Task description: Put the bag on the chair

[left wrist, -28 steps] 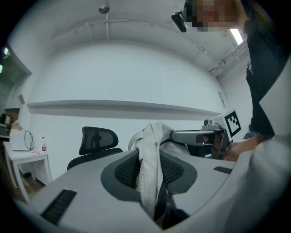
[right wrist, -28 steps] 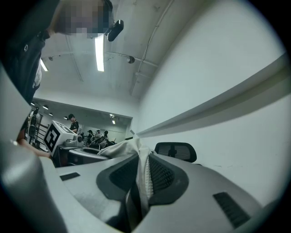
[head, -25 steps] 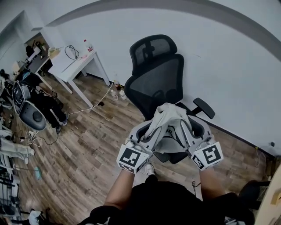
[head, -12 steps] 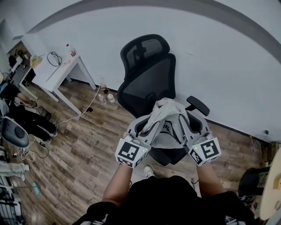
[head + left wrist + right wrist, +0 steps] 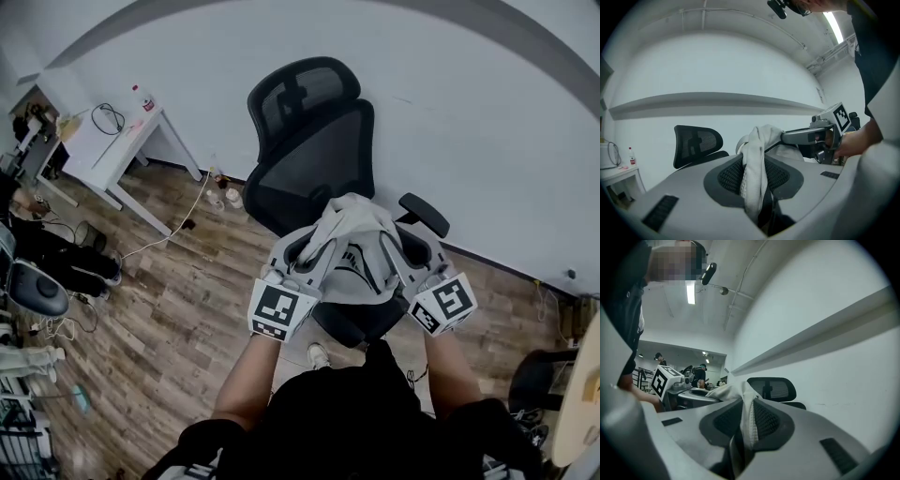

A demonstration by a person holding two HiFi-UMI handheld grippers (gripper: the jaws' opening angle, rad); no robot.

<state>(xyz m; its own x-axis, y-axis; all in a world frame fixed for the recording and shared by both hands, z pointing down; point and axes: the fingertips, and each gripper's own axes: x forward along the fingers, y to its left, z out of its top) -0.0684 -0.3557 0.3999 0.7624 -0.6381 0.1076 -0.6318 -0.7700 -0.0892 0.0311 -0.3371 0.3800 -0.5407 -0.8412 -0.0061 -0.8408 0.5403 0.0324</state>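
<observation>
Hovering over the chair (image 5: 314,159) w/ the bag (image 5: 354,239), not set down yet. White cloth bag bunched up and slung between both grippers above the seat. Seat mostly hidden under it, so can't tell if the bag's bottom touches. L gripper (image 5: 317,251): jaws narrow, pinched on a fold of the bag's cloth. R gripper (image 5: 386,251): same, narrow, clamped on a fold at the other side. Carry looks approx. done. Left to do: lower onto seat, let go both sides, pull back. Around: black mesh backrest right behind the bag, against white wall. Armrest (image 5: 424,214) just beside R gripper, could snag cloth on the way down. White desk (image 5: 122,155) well apart to the left, bottle (image 5: 145,97) at its back edge, cable (image 5: 192,211) trailing over the wood floor (image 5: 169,319) nearby.
</observation>
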